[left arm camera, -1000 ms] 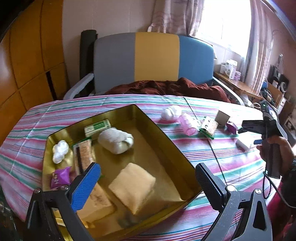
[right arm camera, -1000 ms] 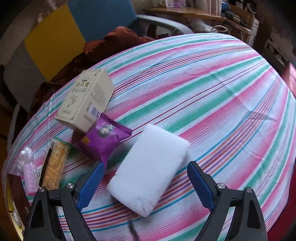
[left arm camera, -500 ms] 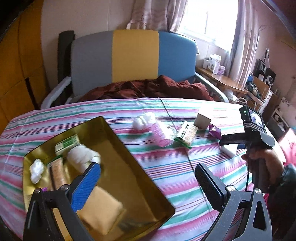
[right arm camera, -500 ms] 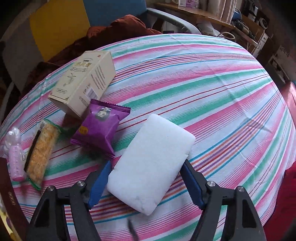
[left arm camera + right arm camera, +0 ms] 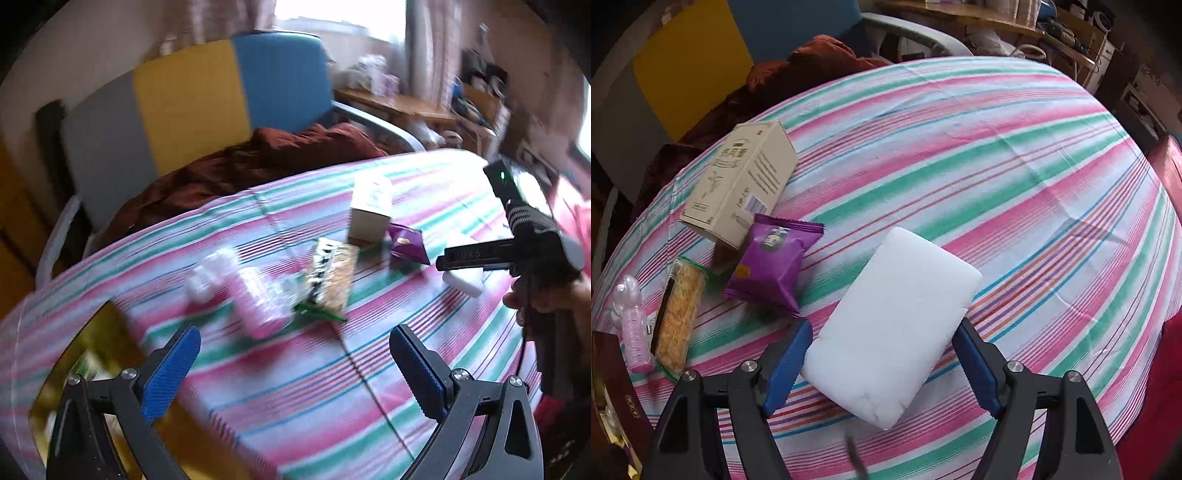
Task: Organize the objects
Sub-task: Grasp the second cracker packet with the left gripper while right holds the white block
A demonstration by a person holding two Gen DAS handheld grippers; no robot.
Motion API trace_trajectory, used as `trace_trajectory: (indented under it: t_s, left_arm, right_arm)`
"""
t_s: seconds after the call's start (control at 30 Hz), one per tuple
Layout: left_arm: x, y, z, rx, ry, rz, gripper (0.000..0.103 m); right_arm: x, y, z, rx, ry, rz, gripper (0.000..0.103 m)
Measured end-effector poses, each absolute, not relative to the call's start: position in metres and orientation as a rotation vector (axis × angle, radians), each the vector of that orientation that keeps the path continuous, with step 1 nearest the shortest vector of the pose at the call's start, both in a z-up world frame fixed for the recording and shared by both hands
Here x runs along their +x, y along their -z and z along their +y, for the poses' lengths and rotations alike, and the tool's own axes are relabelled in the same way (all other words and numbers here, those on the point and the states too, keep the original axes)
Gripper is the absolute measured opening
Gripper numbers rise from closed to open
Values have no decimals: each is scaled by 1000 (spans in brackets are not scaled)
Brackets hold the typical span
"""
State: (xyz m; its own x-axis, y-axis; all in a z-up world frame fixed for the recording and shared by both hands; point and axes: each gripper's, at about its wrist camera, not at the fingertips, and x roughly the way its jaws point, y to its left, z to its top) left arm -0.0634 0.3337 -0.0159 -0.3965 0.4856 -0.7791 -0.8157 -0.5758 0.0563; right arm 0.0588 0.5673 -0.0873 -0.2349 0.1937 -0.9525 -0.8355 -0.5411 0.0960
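Note:
A white sponge block lies on the striped tablecloth. My right gripper has its jaws closed in on the block's two long sides; it also shows in the left wrist view over the white block. Left of the block lie a purple snack packet, a beige carton, a cracker pack and a pink bottle. My left gripper is open and empty above the cloth, near the pink bottle and cracker pack.
A gold tin tray sits at the lower left of the left wrist view, its contents blurred. A grey, yellow and blue chair with a dark red cloth stands behind the table. A cluttered side shelf is at the far right.
My left gripper has swung right, away from the gold tray toward the loose items. My right gripper's jaws have closed in from wide open onto the white block's sides.

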Motion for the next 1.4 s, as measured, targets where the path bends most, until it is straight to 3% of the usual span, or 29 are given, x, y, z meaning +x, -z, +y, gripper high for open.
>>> trace_trajectory:
  t_s: [0.5, 0.63, 0.7, 0.8, 0.83, 0.9, 1.03, 1.4]
  left_arm:
    - [-105, 68, 432, -931, -1895, 763, 102]
    - [-114, 84, 449, -962, -1885, 800, 90]
    - [-113, 89, 456, -965, -1872, 820, 89]
    - [-110, 101, 463, -1002, -1852, 822, 71]
    - [-112, 100, 461, -1014, -1859, 767, 59]
    - [-110, 99, 460, -1054, -1860, 709, 50]
    - [-89, 98, 455, -1044, -1864, 712, 49]
    - [-19, 103, 402, -941, -2002, 635, 50]
  right_arm:
    - [66, 88, 575, -1311, -1840, 860, 80]
    - [67, 87, 576, -1314, -1842, 863, 81]
    - [68, 88, 577, -1316, -1837, 868, 81]
    - [69, 90, 579, -1321, -1828, 874, 81]
    - [69, 89, 579, -1319, -1828, 870, 81]
    - [69, 89, 579, -1321, -1829, 853, 81]
    - [67, 87, 576, -1334, -1850, 809, 77]
    - [69, 87, 570, -1367, -1843, 738, 78]
